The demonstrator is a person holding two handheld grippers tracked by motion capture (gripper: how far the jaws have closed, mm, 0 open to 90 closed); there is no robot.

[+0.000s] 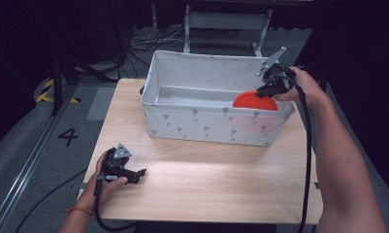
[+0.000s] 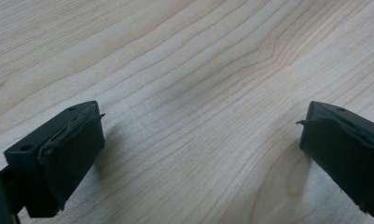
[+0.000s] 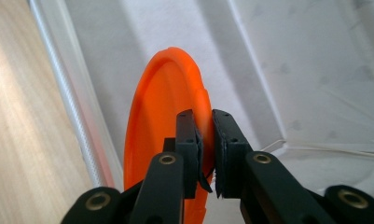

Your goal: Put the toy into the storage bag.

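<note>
The right gripper (image 1: pixel 268 89) pinches the rim of a round orange plastic plate (image 1: pixel 255 101). The plate stands on its edge, and most of it hangs below and ahead of this gripper, down inside the white cloth box with small grey marks (image 1: pixel 206 124). In the right gripper view the two black jaws are pressed onto the plate's rim (image 3: pixel 163 121) from both sides, and the box's near wall (image 3: pixel 77 107) is just beside the plate on the left. The box floor lies below the plate. I cannot tell if the plate's bottom edge touches it.

The right hand (image 1: pixel 306 87) reaches out over the far right corner of the box, with the arm stretched long and the gripper tipped down into it.

The left gripper (image 1: pixel 139 174) is well apart from the plate, low over the light wooden desk (image 1: pixel 206 179). Its jaws are spread wide with nothing between them but bare wood. The left hand (image 1: pixel 102 177) holds it close to the person's edge of the desk.

So the right hand is the one doing the job. I think the next move is to lower the plate or let it go.
</note>
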